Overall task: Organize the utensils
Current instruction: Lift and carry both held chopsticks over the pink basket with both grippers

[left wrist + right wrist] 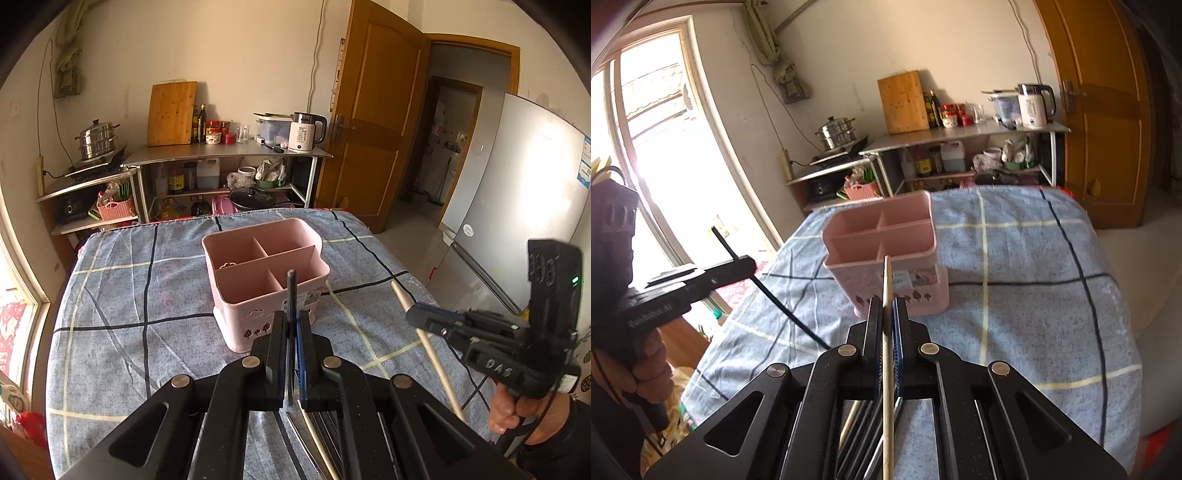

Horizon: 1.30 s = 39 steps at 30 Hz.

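Note:
A pink utensil holder (255, 258) (882, 240) with several compartments, all of them bare inside, stands on the blue checked tablecloth (122, 295). My left gripper (291, 315) (748, 264) is shut on a black chopstick (291, 291) (783, 306), held above the cloth just short of the holder. My right gripper (886, 304) (415, 317) is shut on a pale wooden chopstick (887, 284) (402, 297), also raised in front of the holder. More chopsticks and metal utensils (864, 424) (317, 439) lie on the cloth under both grippers, partly hidden by them.
Behind the table a metal shelf (229, 151) carries a cutting board (171, 112), bottles, a white kettle (306, 133) and a steamer pot (98, 138). A wooden door (373, 122) and a grey fridge (517, 206) stand to the right. A bright window (653, 147) is on the left.

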Available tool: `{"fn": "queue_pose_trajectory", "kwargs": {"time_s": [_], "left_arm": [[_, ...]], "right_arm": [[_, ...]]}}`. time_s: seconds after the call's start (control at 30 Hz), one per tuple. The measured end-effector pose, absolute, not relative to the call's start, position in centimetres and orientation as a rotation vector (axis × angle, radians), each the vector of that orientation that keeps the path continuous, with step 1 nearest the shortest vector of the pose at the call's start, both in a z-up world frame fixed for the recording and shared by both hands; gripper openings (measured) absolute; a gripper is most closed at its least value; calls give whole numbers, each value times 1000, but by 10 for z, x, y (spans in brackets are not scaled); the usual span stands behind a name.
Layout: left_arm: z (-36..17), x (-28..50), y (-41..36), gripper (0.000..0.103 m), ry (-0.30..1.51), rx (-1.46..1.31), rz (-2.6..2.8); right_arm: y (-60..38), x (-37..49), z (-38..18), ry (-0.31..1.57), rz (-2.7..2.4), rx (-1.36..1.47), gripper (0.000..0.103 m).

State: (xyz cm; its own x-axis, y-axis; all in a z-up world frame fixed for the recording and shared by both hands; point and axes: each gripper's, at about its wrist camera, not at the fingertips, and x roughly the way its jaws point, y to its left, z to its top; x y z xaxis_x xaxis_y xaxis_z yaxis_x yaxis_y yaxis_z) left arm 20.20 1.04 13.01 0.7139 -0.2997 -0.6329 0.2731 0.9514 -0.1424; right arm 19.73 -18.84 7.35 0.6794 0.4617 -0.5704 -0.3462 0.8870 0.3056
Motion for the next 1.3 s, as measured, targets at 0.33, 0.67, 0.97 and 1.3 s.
{"fn": "queue_pose_trajectory", "kwargs": {"time_s": [0.33, 0.67, 0.97, 1.3], "left_arm": [[126, 201, 9, 4, 710, -37, -323], [129, 199, 15, 4, 708, -58, -322], [131, 203, 20, 4, 712, -66, -322], [135, 205, 20, 4, 710, -62, -324]], "right_arm": [[-197, 207, 4, 916, 389, 171, 4], [-187, 233, -27, 1016, 354, 87, 9], [-175, 264, -53, 1087, 310, 38, 13], [-173, 279, -32, 1073, 367, 23, 5]]}}
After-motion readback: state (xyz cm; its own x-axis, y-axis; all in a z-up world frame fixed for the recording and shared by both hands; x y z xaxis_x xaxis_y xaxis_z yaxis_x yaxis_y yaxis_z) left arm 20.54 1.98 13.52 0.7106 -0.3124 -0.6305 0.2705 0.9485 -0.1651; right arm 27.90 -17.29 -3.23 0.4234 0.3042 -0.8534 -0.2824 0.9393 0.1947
